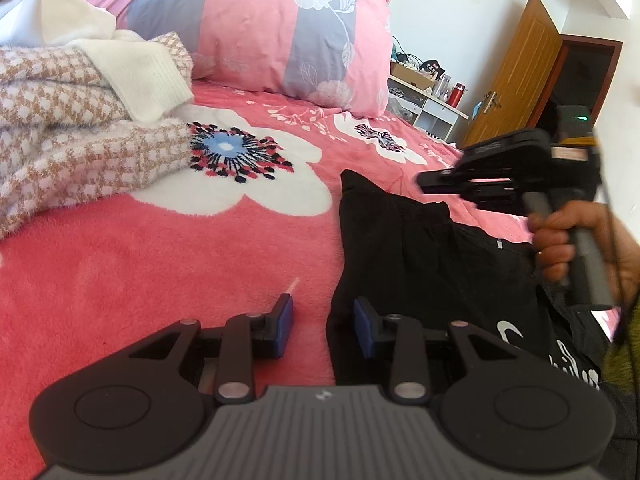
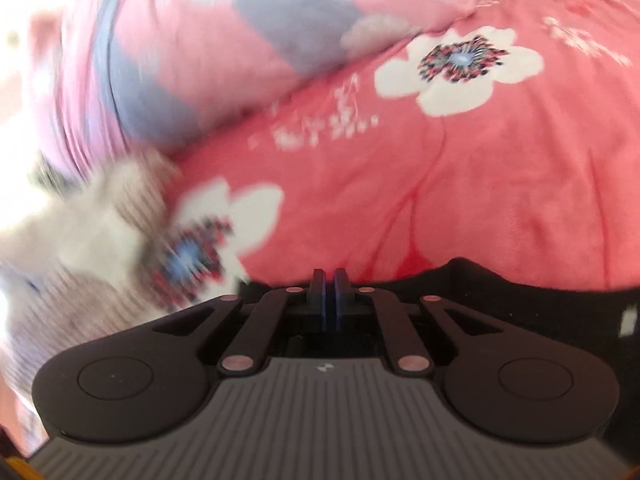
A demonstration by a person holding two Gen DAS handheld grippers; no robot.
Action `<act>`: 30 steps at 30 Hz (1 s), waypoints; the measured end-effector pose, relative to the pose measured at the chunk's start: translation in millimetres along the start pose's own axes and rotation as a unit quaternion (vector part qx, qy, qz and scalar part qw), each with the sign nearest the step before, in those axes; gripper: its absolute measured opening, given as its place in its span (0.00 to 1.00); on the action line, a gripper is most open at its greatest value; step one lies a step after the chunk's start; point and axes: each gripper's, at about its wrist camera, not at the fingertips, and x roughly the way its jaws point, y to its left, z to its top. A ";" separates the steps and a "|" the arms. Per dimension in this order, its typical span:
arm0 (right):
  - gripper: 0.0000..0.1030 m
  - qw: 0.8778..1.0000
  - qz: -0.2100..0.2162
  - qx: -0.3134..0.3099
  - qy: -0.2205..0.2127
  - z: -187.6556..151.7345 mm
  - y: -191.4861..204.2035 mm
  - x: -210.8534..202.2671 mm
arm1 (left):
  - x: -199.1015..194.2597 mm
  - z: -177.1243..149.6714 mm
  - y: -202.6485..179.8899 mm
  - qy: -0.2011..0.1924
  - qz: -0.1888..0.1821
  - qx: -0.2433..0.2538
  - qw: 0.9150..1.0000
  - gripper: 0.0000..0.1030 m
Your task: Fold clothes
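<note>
The black garment (image 1: 404, 248) lies on the pink blanket (image 1: 160, 264), right of its big white flower, already narrowed into a long strip, so I judge folding partly done with the crosswise folds left. Its long axis runs away from the left gripper (image 1: 323, 330) toward the pillow (image 1: 256, 20). That gripper stands wide, straddling the near left edge. The right gripper (image 2: 330, 286) is pressed closed, seemingly empty, above the far end. Patterned knitwear (image 1: 68, 136) waits left of the flower.
</note>
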 end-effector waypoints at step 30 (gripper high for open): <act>0.04 0.994 -0.080 0.074 0.030 -34.5 -26.6 -42.2 | -0.6 -1.0 7.4 -0.002 -0.015 -0.021 1.000 0.33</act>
